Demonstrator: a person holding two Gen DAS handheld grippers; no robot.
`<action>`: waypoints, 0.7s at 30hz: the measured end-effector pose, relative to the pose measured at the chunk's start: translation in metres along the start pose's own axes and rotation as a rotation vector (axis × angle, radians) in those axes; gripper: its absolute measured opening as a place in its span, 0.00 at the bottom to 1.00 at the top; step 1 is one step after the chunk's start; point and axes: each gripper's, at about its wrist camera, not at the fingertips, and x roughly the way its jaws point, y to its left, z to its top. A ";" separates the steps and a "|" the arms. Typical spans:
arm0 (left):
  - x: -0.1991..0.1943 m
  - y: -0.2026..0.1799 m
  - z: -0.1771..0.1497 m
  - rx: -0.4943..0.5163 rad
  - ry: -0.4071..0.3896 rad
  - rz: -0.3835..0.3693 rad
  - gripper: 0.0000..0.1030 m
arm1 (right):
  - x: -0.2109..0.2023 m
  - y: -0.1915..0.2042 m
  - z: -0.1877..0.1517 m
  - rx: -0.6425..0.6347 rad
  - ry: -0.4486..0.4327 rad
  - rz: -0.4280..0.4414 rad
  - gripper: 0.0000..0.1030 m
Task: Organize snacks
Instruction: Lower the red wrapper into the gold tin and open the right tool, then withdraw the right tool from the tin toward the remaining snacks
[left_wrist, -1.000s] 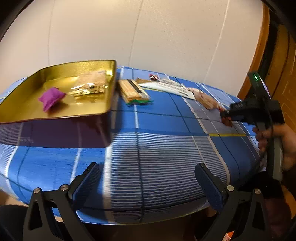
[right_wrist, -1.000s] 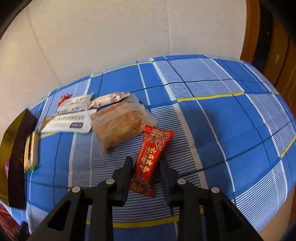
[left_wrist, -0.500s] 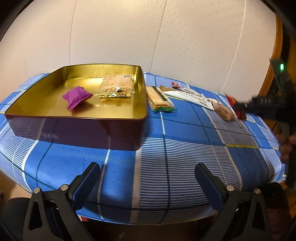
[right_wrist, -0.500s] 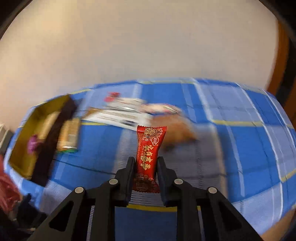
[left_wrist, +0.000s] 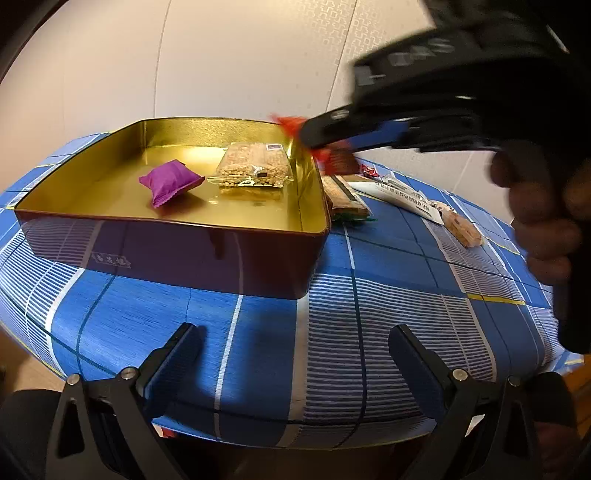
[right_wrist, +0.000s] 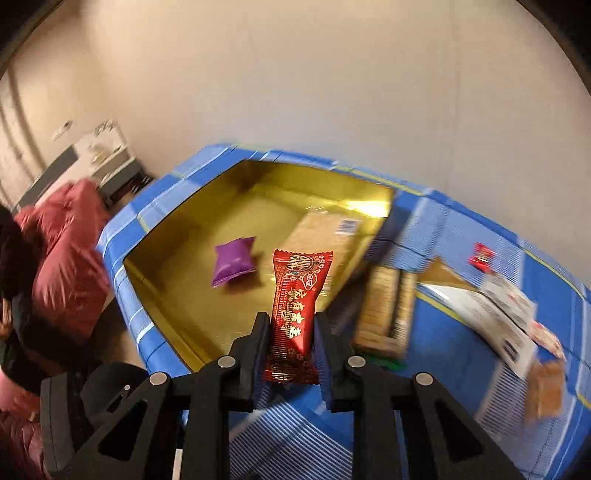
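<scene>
A glossy gold metal tin (left_wrist: 310, 192) sits on checked cloth (left_wrist: 388, 295) beside shiny foil-like wrappers (right_wrist: 299, 295).

Red snack packet (right_wrist: 295, 314), upright above tin (right_wrist: 177, 295)

Blue plaid-covered table (left_wrist: 280, 306), gold tin (left_wrist: 207, 243), loose snack packets (left_wrist: 410, 195)

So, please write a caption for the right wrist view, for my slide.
Right gripper holds a red snack packet above the gold tin.
</scene>
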 end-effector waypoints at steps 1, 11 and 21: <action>0.000 0.000 0.000 -0.001 -0.001 -0.001 1.00 | 0.005 0.003 0.001 -0.010 0.011 0.004 0.23; 0.000 0.000 0.000 0.002 -0.007 0.004 1.00 | 0.045 0.017 0.009 -0.094 0.123 0.022 0.23; 0.002 -0.002 -0.001 0.013 -0.007 0.012 1.00 | 0.038 0.005 0.006 -0.042 0.060 0.031 0.26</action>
